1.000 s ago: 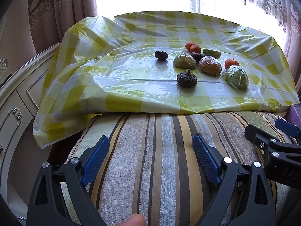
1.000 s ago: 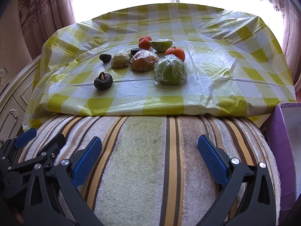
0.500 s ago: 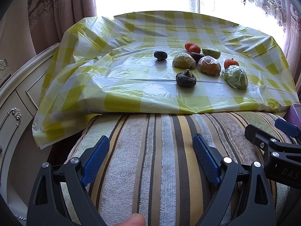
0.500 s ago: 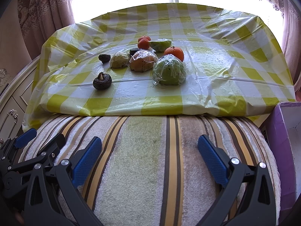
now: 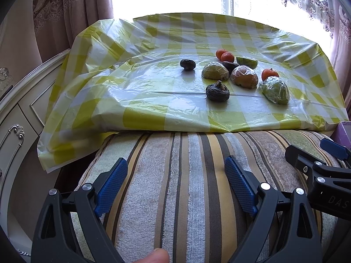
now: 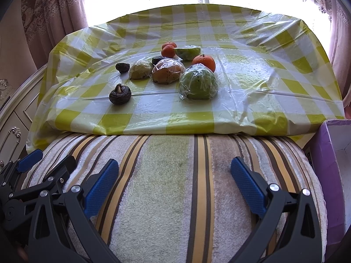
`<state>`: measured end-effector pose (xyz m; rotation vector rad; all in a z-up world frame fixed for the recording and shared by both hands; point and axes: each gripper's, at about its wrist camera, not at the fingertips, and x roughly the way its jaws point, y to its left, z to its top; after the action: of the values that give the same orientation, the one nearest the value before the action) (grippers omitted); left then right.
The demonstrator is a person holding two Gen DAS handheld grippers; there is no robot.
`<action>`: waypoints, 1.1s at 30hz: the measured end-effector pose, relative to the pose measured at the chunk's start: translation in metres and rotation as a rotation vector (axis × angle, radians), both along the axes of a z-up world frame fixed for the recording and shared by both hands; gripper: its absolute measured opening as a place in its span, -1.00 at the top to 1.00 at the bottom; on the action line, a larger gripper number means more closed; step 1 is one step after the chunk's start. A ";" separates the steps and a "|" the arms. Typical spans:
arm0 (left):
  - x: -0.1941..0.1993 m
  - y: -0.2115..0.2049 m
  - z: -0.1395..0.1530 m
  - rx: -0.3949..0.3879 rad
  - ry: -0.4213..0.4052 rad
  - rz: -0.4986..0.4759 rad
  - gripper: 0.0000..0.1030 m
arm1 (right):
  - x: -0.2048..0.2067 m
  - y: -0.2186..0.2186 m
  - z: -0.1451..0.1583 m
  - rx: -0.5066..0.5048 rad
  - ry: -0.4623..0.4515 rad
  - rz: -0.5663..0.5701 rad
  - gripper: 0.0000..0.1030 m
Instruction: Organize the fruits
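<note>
Several fruits lie grouped on a yellow-checked plastic tablecloth [image 5: 153, 92] [image 6: 252, 83]. Nearest is a dark shrivelled fruit [image 5: 217, 91] [image 6: 120, 94]; a smaller dark one [image 5: 187, 64] [image 6: 122, 67] lies further left. A wrapped green fruit [image 5: 275, 89] [image 6: 198, 81], a wrapped brownish fruit [image 5: 244, 76] [image 6: 168, 70] and a wrapped yellowish one [image 5: 215, 71] [image 6: 140, 70] sit beside oranges [image 5: 269, 74] [image 6: 204, 62]. My left gripper [image 5: 176, 175] and my right gripper [image 6: 175, 178] both stand open and empty over a striped cushion [image 5: 186, 186] [image 6: 171, 186], well short of the fruits.
A cut green fruit [image 5: 246, 62] [image 6: 188, 52] and two small oranges [image 5: 224, 55] [image 6: 168, 49] lie at the back. A purple box [image 6: 329, 160] stands at the right. A cream cabinet [image 5: 15, 118] is on the left, curtains and a bright window behind. A fingertip [image 5: 156, 256] shows below.
</note>
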<state>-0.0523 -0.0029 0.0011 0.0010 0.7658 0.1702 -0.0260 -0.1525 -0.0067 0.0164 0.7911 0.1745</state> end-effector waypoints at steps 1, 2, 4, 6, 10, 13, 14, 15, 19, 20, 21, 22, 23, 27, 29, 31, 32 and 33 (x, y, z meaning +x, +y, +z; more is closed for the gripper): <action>0.000 0.000 0.000 0.000 0.000 0.000 -0.70 | 0.000 0.000 0.000 0.000 0.000 0.000 -0.97; 0.000 0.000 0.000 0.001 0.000 0.000 -0.70 | 0.000 0.000 0.000 0.000 0.000 0.000 -0.97; 0.000 0.000 0.000 0.001 0.000 0.000 -0.70 | 0.000 0.000 0.000 0.000 0.000 0.000 -0.97; 0.000 0.000 0.000 -0.001 -0.001 0.000 -0.70 | 0.000 0.000 0.000 0.000 0.000 0.000 -0.97; 0.000 0.000 0.000 -0.001 0.000 -0.001 -0.70 | 0.000 0.000 0.000 0.000 0.000 -0.001 -0.97; 0.000 0.000 0.000 -0.002 -0.001 0.000 -0.70 | 0.000 0.000 0.000 0.000 0.000 0.000 -0.97; 0.000 0.000 0.000 -0.002 -0.001 -0.001 -0.70 | 0.000 0.000 0.000 0.000 0.000 0.000 -0.97; 0.000 0.000 0.000 -0.001 -0.001 0.000 -0.70 | 0.000 0.000 0.000 0.000 -0.001 0.000 -0.97; 0.000 -0.001 0.000 0.001 -0.002 0.001 -0.70 | 0.000 0.000 0.000 0.000 -0.001 0.000 -0.97; -0.001 0.000 0.000 0.000 -0.004 0.001 -0.70 | -0.001 0.000 0.000 0.000 -0.001 0.001 -0.97; -0.001 0.001 0.000 -0.001 -0.004 0.001 -0.70 | -0.001 0.000 0.000 -0.001 -0.001 0.000 -0.97; -0.001 0.000 0.000 -0.002 -0.004 0.000 -0.70 | 0.000 0.000 0.000 -0.001 -0.001 -0.001 -0.97; -0.001 0.000 0.001 0.001 -0.004 -0.002 -0.70 | 0.000 0.000 0.000 0.000 -0.001 -0.002 -0.97; -0.001 -0.001 0.001 0.003 -0.004 -0.001 -0.70 | 0.000 0.000 0.000 0.001 -0.001 -0.001 -0.97; -0.001 -0.001 0.001 0.005 -0.005 -0.002 -0.70 | 0.000 0.000 0.000 0.003 -0.001 -0.002 -0.97; -0.001 -0.001 0.001 0.004 -0.004 -0.003 -0.70 | 0.000 0.000 0.000 0.002 -0.001 -0.003 -0.97; -0.001 -0.001 0.001 0.004 -0.004 -0.003 -0.70 | 0.000 0.000 0.000 0.002 -0.001 -0.003 -0.97; -0.001 -0.001 0.001 0.005 -0.005 -0.003 -0.70 | 0.000 0.000 0.000 0.003 -0.001 -0.003 -0.97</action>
<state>-0.0533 -0.0036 0.0018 0.0065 0.7607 0.1697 -0.0261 -0.1527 -0.0068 0.0198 0.7897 0.1728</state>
